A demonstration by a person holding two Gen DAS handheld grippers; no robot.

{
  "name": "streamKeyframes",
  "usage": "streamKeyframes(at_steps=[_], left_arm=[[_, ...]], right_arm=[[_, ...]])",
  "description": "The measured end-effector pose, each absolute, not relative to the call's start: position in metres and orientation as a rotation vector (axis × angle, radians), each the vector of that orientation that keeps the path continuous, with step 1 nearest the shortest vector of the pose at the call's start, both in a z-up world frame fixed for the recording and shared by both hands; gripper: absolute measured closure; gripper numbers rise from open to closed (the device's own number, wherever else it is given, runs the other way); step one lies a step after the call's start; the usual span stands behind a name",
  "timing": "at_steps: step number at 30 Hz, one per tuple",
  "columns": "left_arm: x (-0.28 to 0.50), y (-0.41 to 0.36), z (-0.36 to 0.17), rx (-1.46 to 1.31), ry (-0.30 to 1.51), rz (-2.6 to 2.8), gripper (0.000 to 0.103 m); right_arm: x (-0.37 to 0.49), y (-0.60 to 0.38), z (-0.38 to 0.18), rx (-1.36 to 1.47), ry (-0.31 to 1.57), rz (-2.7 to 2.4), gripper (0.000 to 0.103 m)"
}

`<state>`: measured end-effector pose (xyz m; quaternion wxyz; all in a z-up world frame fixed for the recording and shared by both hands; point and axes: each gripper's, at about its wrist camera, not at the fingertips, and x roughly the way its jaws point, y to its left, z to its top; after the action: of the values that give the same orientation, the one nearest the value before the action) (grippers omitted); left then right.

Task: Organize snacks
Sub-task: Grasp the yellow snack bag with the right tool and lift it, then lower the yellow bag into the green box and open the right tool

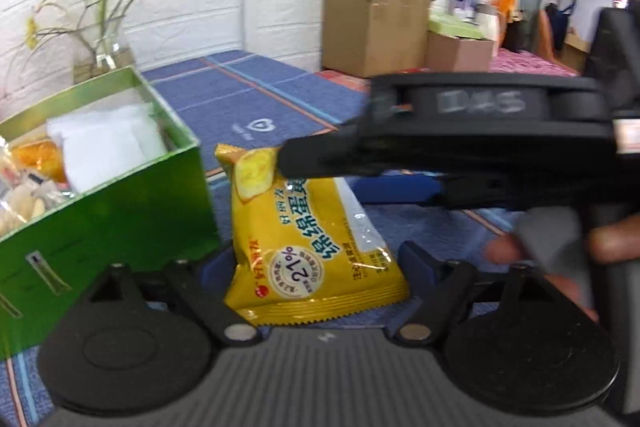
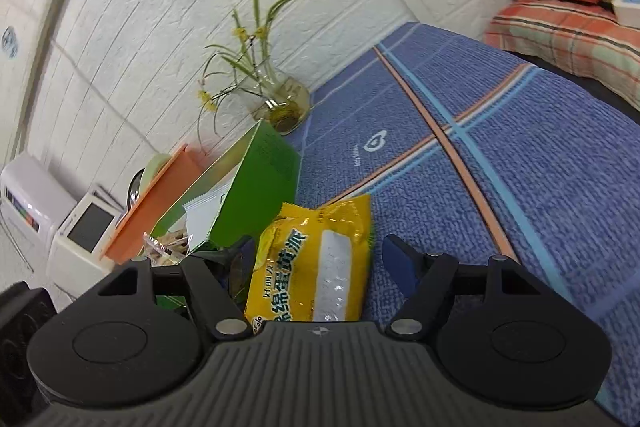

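Two grippers: left gripper [image 1: 316,259] and right gripper [image 2: 316,259], both with jaws spread wide around one packet, not clamping it.
Packet: glossy yellow crinkled plastic snack pouch [image 1: 308,235], serrated ends, lying on the blue woven striped cloth [image 2: 500,163].
Box: open green cardboard box [image 1: 120,203], touching the pouch, holding white sachets [image 1: 108,147] and wrapped snacks.

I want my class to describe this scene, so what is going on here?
A person holding tongs in each hand is sorting snacks on a blue cloth. A yellow snack packet lies between the open left tongs, beside a green box already holding other snacks. The right tongs, also open, frame the same packet.
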<state>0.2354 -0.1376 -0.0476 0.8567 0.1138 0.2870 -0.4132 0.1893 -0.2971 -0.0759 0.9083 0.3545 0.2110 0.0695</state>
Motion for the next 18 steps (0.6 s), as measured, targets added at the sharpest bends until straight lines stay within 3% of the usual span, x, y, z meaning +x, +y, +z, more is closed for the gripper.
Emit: streamKeyframes(at_steps=[2,3,11,18], left_arm=[[0.232,-0.136,-0.048,0.244,0.598,-0.853,0.030],[0.230,-0.137,-0.047,0.251,0.594,-0.846,0.031],[0.202,-0.107,-0.012,0.257,0.493,-0.851,0.034],[0.154,-0.064,0.047,0.314,0.261,-0.793,0.035]], right_arm=[[0.193,-0.295,-0.082,0.762,0.456,0.176,0.032],[0.192,-0.296,-0.083,0.791,0.454,0.194,0.038],[0.160,-0.274,-0.047,0.725,0.345,0.253,0.042],[0.121,-0.233,0.014,0.546,0.103,0.355,0.042]])
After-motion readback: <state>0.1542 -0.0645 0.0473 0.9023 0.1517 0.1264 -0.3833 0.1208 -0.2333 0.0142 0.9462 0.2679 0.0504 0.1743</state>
